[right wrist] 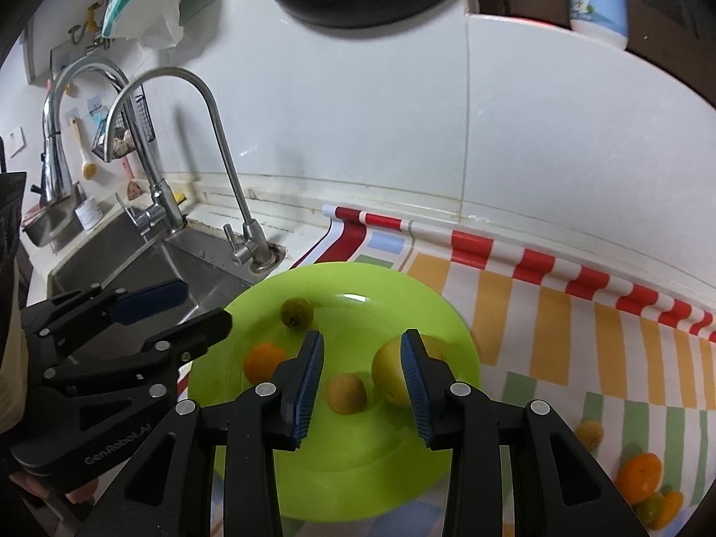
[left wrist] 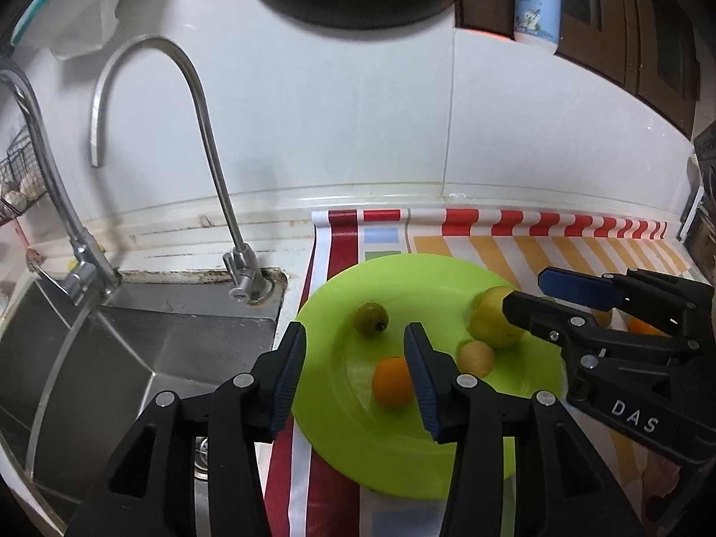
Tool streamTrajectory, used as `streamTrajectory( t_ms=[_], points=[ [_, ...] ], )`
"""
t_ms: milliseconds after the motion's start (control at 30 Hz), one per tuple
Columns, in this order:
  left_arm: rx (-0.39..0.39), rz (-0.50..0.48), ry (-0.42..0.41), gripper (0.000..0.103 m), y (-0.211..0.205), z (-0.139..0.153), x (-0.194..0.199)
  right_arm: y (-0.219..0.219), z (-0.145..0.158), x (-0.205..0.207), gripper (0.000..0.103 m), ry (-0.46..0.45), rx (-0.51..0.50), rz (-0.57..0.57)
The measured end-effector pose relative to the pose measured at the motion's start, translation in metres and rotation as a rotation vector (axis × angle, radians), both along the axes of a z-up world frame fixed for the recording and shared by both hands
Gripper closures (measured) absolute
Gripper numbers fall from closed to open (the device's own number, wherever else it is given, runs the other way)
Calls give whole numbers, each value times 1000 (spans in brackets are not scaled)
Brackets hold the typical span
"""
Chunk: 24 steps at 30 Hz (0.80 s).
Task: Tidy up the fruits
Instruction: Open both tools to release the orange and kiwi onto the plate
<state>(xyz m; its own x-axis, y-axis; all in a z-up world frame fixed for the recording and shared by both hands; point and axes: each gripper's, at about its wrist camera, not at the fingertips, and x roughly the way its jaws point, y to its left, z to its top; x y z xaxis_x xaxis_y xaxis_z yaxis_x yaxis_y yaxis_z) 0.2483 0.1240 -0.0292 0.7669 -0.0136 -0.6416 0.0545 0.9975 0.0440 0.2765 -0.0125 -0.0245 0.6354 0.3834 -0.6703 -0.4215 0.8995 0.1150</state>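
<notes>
Green plate [right wrist: 429, 313] at frame centre carries four fruits; my right hand-held gripper [right wrist: 362, 385] gapes wide over the small tan fruit [right wrist: 345, 393], the left [left wrist: 355, 371] likewise empty. Light, firm, round: pinch across its middle or it rolls.

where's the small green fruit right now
The small green fruit sits on the green plate, at its far side toward the sink, beyond the orange; in the right wrist view it shows upper left.
</notes>
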Motion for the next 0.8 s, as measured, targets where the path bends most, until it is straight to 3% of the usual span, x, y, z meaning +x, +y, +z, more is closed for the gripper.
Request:
streamTrajectory(
  t_ms=[167, 267, 800],
  points=[
    [12, 9, -30, 50, -5, 12, -19, -13, 13, -17, 66, -27, -5, -11],
    [12, 4, -51, 49, -12, 19, -31, -22, 19, -27, 62, -40, -4, -24],
    [12, -77, -119, 40, -64, 46, -85, -80, 45, -91, 62, -89, 13, -116]
  ],
)
